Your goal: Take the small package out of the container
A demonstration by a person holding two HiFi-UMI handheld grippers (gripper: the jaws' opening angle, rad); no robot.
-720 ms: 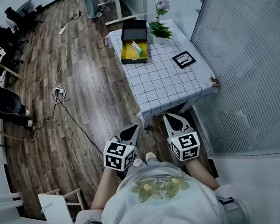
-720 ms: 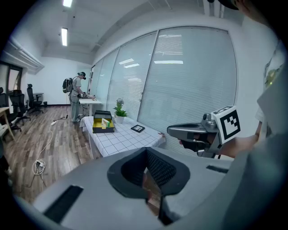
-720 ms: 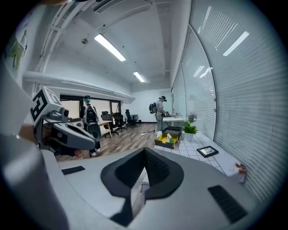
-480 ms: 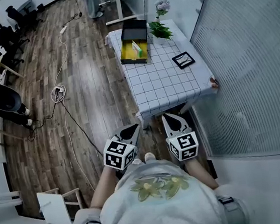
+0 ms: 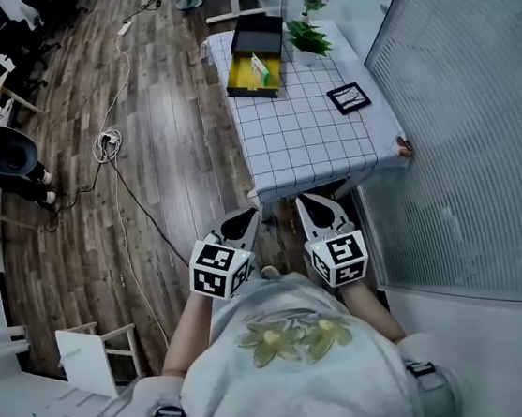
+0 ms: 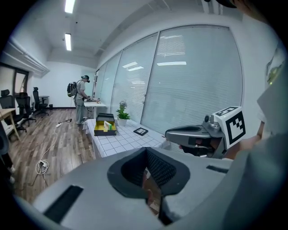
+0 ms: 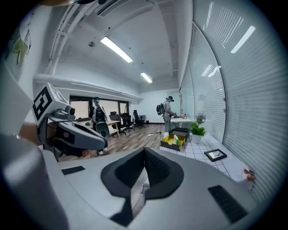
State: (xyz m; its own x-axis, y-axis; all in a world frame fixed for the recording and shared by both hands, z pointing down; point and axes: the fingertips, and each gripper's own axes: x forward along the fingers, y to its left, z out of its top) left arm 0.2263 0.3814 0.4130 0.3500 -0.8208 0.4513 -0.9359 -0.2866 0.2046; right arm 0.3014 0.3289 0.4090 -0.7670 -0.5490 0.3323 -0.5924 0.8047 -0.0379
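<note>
The bench [image 5: 301,146], covered by a white gridded cloth, carries an open yellow-lined container [image 5: 249,92] at its far end. A potted plant [image 5: 308,38] stands beside it, and a black picture frame [image 5: 348,98] lies flat nearer.

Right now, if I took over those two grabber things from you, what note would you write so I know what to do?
Left gripper: shut, empty, held low in front of the body.
Right gripper: shut, empty, beside the left one.
Container: open, at the far end of the table, next to the plant. The small package stands inside it.
Done: nothing yet. You stand at the table's near end, probably too far to reach.
Left: walk to the container, open one gripper, grip the small package, lift it out.
</note>
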